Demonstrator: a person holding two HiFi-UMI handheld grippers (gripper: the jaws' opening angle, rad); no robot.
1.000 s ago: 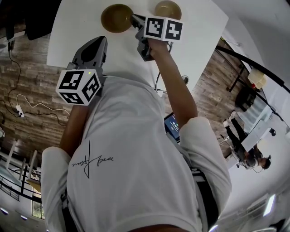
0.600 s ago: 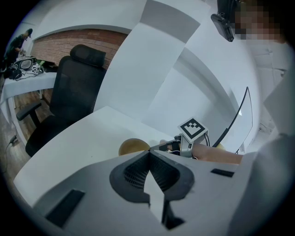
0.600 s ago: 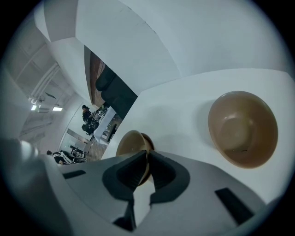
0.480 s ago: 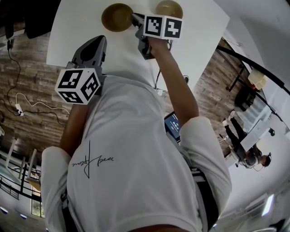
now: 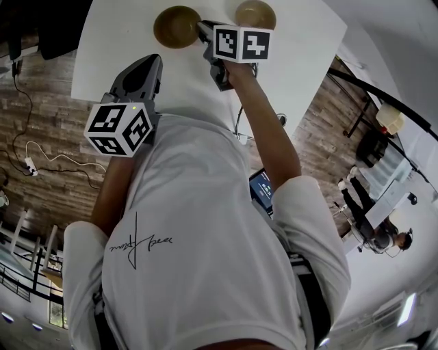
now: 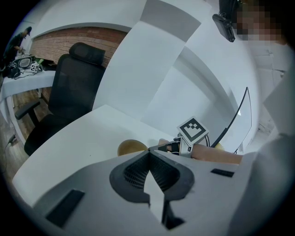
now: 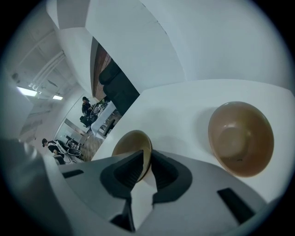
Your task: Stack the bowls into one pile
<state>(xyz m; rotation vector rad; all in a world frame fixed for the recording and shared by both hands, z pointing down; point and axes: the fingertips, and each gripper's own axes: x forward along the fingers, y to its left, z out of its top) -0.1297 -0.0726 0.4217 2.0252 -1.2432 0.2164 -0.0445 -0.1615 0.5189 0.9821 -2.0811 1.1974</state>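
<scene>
Rim of the near bowl (image 7: 131, 145) is pinched in my right gripper (image 7: 146, 155), a hold for carrying it onto the far bowl (image 7: 239, 138) standing apart on the tabletop (image 7: 184, 103), while my left gripper (image 6: 148, 153) hangs back closed and empty.

Two brown bowls stand on one white desk (image 5: 301, 41): one bowl (image 5: 176, 26) toward its left edge, the other bowl (image 5: 254, 14) toward its right. Two grippers: the left gripper (image 6: 148, 152), the right gripper (image 7: 145, 159). One black office chair (image 6: 69, 92).
</scene>
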